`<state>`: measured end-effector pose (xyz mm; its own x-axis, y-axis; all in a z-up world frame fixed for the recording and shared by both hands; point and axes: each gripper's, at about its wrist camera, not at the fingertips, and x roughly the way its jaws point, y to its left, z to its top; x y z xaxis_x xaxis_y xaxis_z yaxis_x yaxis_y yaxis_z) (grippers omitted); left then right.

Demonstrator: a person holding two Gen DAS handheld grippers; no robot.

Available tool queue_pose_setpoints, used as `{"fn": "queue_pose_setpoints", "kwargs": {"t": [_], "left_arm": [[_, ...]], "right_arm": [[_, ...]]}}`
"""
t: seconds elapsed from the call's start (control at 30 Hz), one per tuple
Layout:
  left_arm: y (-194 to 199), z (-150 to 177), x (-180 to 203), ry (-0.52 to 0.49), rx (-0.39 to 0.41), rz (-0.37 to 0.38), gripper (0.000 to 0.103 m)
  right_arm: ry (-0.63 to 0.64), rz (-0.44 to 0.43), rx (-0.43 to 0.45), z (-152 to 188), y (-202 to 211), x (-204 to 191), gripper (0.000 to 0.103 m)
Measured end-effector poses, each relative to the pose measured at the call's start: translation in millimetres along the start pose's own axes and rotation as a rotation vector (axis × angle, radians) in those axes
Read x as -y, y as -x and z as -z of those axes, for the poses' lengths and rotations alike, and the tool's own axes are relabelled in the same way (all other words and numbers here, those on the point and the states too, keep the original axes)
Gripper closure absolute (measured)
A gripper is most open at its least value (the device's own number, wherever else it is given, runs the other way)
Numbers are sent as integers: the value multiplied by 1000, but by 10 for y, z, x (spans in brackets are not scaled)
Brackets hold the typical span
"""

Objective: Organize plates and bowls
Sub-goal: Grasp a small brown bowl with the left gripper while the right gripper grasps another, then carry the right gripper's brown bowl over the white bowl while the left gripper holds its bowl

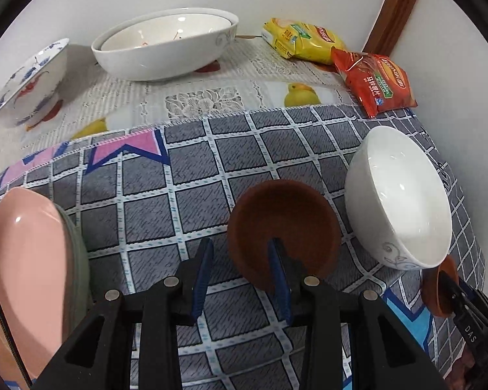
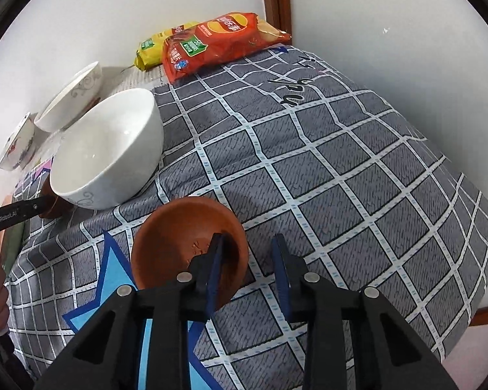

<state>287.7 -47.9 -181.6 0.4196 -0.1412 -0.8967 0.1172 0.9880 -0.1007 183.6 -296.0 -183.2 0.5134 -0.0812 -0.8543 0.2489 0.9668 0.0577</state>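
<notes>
My left gripper (image 1: 240, 260) is open, and its right finger reaches inside a brown bowl (image 1: 283, 227) on the grey checked cloth. A white bowl (image 1: 400, 198) sits to the right of it. My right gripper (image 2: 249, 253) is open, and its left finger sits inside a second brown bowl (image 2: 185, 243); that bowl also shows in the left wrist view (image 1: 439, 289). The white bowl (image 2: 110, 149) stands to the left of it. A pink plate (image 1: 29, 276) on a green one lies at the left.
Two nested white dishes (image 1: 166, 42) and a blue-patterned bowl (image 1: 26, 81) stand at the back by the wall. A yellow snack bag (image 1: 302, 39) and a red snack bag (image 1: 374, 81) lie at the back right. The cloth (image 2: 341, 178) drops off at the right.
</notes>
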Motion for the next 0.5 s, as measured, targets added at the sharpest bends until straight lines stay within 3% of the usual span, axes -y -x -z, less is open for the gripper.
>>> {"fn": "queue_pose_setpoints", "kwargs": {"t": [0.5], "left_arm": [[-81,-17,19,-45,48,27,69]], "right_arm": [[6,19,76,64,2,-11,72]]}}
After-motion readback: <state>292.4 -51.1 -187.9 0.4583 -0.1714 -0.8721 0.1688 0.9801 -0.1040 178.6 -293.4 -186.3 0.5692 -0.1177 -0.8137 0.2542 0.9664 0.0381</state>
